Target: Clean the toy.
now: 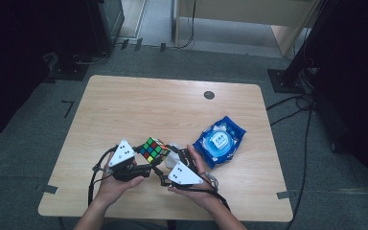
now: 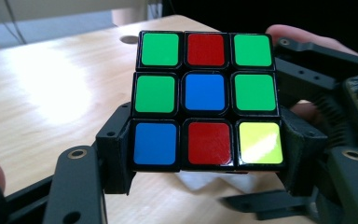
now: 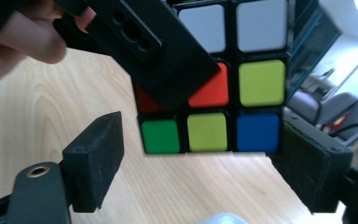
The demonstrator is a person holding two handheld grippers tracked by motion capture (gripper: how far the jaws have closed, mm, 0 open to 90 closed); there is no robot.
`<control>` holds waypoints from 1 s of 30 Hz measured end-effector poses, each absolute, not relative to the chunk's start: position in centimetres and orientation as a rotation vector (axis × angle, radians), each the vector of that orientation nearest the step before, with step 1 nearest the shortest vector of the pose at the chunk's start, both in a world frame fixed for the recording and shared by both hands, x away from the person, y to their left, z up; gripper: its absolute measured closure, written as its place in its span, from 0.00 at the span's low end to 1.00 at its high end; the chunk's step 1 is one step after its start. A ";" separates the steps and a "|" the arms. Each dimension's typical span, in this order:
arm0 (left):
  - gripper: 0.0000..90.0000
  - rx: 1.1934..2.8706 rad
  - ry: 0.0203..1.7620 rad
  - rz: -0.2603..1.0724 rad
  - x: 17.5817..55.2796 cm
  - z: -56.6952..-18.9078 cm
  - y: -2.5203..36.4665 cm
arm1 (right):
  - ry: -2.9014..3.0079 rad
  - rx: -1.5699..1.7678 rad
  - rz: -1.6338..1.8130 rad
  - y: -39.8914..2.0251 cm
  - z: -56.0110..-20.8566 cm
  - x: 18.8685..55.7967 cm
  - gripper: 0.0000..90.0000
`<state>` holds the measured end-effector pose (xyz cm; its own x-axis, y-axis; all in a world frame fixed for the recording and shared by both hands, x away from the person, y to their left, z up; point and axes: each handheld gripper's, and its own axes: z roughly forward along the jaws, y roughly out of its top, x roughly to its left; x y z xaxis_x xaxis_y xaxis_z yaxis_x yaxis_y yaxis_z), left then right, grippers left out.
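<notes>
A scrambled Rubik's cube (image 1: 153, 149) hangs just above the wooden table (image 1: 139, 105), near its front edge. My left gripper (image 1: 146, 162) is shut on it. In the left gripper view the cube (image 2: 207, 98) shows a face of green, red, blue and yellow stickers, and the two black jaws of my left gripper (image 2: 207, 161) press on its bottom row from both sides. My right gripper (image 1: 172, 158) comes at the cube from the right. In the right gripper view, the cube's (image 3: 242, 88) lowest row sits between my right gripper's (image 3: 200, 163) open jaws, with a gap at the left pad (image 3: 98, 158).
A blue plastic packet (image 1: 219, 140) with a white label lies on the table right of the hands. Something small and white (image 1: 175, 146) lies under the cube and grippers. A round cable hole (image 1: 209, 95) sits near the far edge. Dark stands and cables surround the table.
</notes>
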<state>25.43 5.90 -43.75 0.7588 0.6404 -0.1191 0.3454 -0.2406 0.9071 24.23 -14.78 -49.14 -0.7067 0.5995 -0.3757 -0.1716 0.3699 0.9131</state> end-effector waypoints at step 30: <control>0.34 1.846 0.889 0.178 28.7 -46.8 4.0 | 2.055 0.729 1.357 -21.9 -47.5 26.2 0.39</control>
